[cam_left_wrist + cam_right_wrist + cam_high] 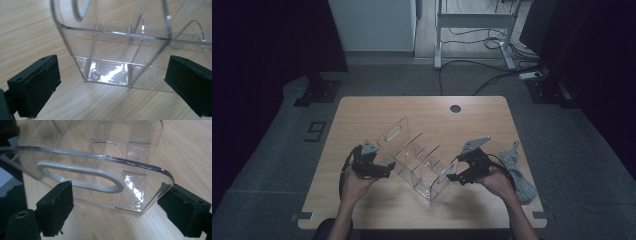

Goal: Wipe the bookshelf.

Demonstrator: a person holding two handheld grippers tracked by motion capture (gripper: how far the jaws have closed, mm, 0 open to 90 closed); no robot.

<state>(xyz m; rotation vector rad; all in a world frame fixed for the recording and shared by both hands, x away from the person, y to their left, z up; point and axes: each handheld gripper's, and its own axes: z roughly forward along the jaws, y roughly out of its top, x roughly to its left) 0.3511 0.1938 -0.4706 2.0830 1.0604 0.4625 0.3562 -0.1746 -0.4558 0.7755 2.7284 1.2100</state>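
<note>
Both hands low on the wooden counter (pixel 362 205), clear acrylic divider rack (pixel 414 157) between them, left gripper (pixel 388 169) fingers spread at one end panel, right gripper (pixel 454 175) fingers spread astride the slotted end panel, grey cloth (pixel 518 172) beside the right hand

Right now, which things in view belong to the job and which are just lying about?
In the job: clear acrylic divided organiser rack; left tool, open beside one end; right tool, open at the rack's other end panel.
Lying about: grey knitted cloth bundle; round black table grommet.
</note>
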